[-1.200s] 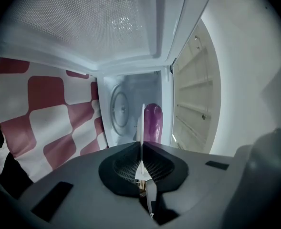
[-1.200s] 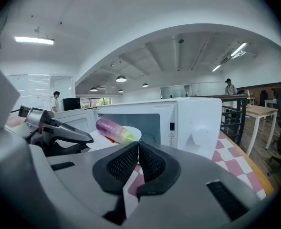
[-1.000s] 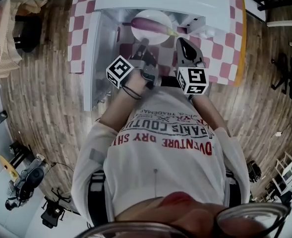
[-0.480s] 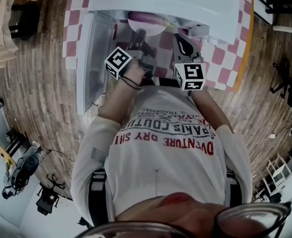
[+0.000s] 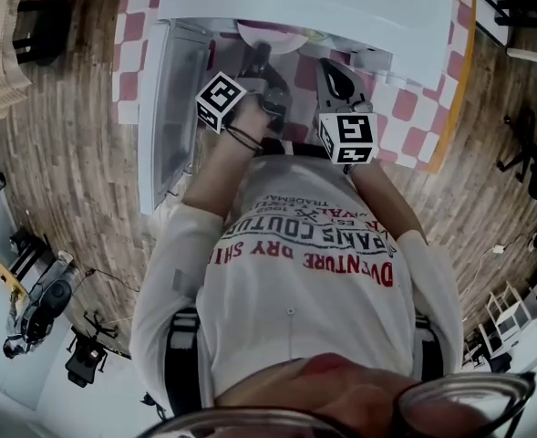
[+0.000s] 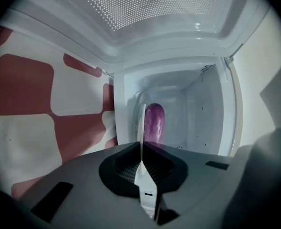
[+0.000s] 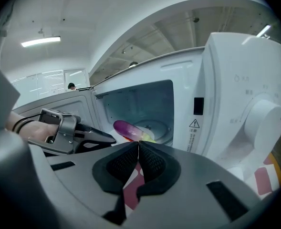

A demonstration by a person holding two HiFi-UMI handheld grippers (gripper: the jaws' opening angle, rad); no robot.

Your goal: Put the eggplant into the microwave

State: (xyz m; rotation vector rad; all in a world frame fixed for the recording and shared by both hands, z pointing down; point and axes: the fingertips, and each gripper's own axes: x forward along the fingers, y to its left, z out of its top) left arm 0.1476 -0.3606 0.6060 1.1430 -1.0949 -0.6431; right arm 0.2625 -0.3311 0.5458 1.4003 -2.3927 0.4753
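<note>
A purple eggplant point(image 6: 154, 123) lies on a white plate point(image 6: 142, 117), just inside the open microwave point(image 7: 226, 80). The left gripper point(image 6: 141, 146) is clamped on the plate's rim. The right gripper point(image 7: 138, 143) has its 2 jaws together, empty. This looks like the placing step; next, set the plate down and release.

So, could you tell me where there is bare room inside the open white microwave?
Free: the space above the purple eggplant, up to the microwave's ceiling. Crowded: the opening's left side, where the left gripper holds the white plate.
</note>
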